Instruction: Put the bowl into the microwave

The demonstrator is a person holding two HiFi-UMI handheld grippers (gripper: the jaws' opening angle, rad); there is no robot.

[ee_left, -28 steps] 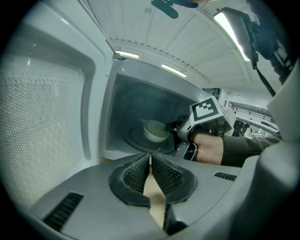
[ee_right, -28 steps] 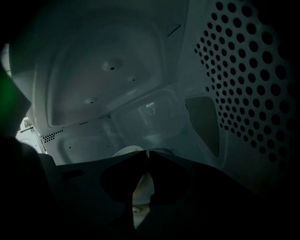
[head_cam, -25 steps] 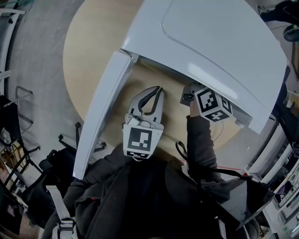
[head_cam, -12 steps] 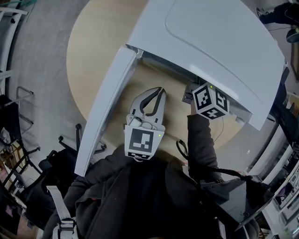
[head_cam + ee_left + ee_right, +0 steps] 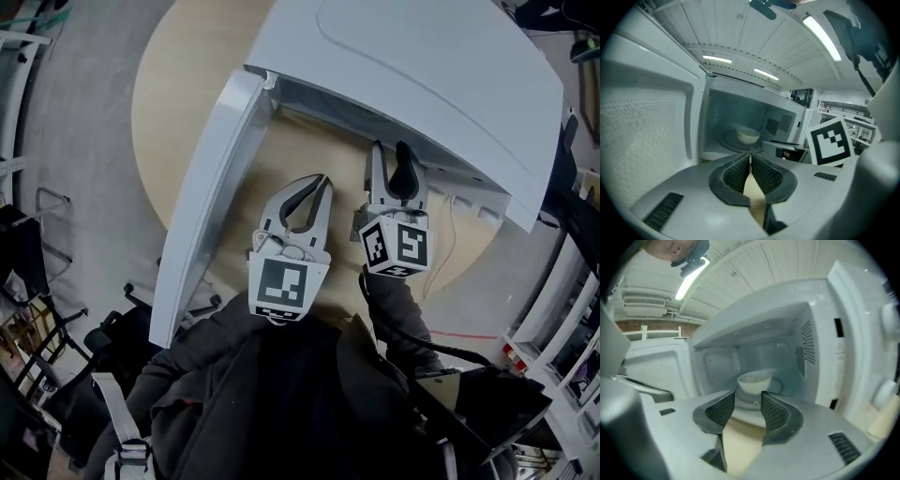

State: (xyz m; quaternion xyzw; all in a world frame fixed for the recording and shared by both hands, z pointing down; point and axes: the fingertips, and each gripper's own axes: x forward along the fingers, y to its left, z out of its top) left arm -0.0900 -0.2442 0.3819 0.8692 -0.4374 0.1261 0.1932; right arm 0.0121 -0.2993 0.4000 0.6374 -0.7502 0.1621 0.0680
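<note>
- Microwave (image 5: pixel 422 66) stands on a round table (image 5: pixel 169 103), with its door (image 5: pixel 202 206) swung wide open at the microwave's left.
- Bowl (image 5: pixel 754 380), white, sits upright inside the microwave on the turntable (image 5: pixel 726 140), about mid-cavity.
- Right gripper (image 5: pixel 389 155): jaws have just been opening and stand wide apart, with nothing between the pads.
- It points into the microwave's opening. The bowl is straight ahead past its tips and not touching them.
- The tips seem to sit just at the microwave's front edge, though the overhanging top makes this hard to judge from the head view.
- Left gripper (image 5: pixel 323 180): jaws are closed tip to tip and hold nothing.
- It is in front of the microwave, between the door and the right gripper, and further back from the opening.
- From the left gripper the bowl lies ahead and well apart, deep in the microwave.
- Both grippers are over the table in front of the microwave.
</note>
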